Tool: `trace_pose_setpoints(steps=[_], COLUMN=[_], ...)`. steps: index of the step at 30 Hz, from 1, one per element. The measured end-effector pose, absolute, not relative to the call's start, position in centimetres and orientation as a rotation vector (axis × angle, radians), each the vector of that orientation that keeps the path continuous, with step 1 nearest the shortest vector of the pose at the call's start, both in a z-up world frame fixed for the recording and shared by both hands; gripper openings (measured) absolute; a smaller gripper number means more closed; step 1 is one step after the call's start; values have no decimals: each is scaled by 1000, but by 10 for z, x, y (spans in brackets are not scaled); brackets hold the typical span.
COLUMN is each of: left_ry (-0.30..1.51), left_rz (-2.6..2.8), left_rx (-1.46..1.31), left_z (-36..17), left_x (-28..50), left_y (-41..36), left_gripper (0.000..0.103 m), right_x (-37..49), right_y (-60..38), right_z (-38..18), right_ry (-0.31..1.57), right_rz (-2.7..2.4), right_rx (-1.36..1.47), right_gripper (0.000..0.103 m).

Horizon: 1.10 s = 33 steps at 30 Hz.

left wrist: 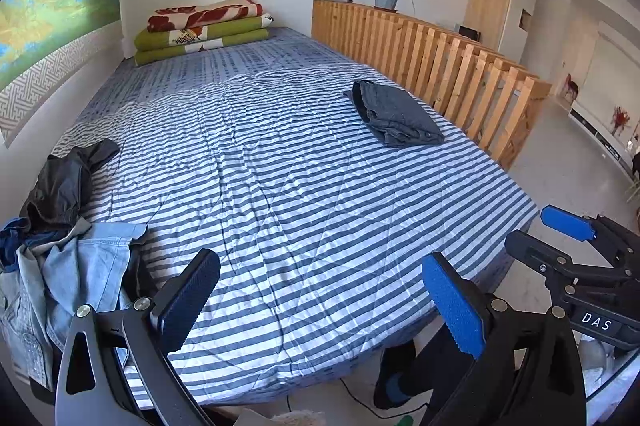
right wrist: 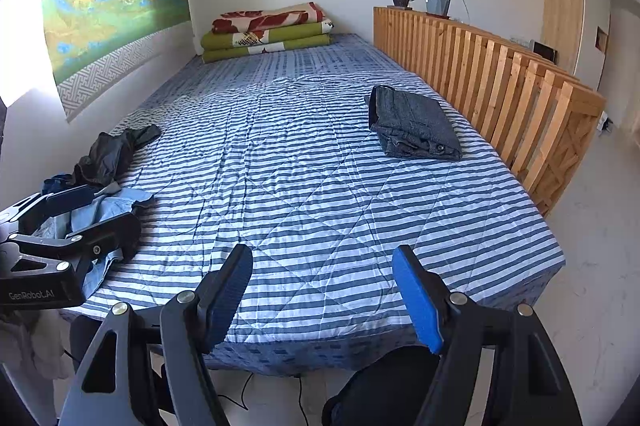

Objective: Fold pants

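Both my left gripper (left wrist: pixel 320 306) and right gripper (right wrist: pixel 322 300) hang wide and empty; with folded pants (left wrist: pixel 394 114) by the rail (left wrist: pixel 440 66), I should pinch one waistband from the pile (left wrist: pixel 68 226) opposite, lifting clear

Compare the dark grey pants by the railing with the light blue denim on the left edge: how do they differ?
The dark grey pants are folded into a flat, squared stack; the light blue denim lies crumpled and unfolded. The grey pants sit alone near the wooden railing; the denim is heaped with other dark clothes on the opposite side and hangs partly off the bed edge. Both rest on the striped bedspread, untouched by either gripper.
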<state>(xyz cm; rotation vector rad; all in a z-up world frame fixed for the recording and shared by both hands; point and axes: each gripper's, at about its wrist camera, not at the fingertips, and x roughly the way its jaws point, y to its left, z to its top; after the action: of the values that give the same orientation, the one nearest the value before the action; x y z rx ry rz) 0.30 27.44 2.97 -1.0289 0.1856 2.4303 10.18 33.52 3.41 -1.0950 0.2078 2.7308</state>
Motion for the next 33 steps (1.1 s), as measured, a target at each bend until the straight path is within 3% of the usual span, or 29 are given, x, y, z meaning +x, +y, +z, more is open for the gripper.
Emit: trace_pose_setpoints(steps=[33], left_ry=[190], left_rz=[2420], left_rx=[-1032], left_z=[26], left_x=[3], left_y=[282], left_gripper=[102], right_x=[99], right_y=[341], right_z=[31], right_ry=[242], right_rz=[2721], right_rx=[-1109], right_gripper=[69])
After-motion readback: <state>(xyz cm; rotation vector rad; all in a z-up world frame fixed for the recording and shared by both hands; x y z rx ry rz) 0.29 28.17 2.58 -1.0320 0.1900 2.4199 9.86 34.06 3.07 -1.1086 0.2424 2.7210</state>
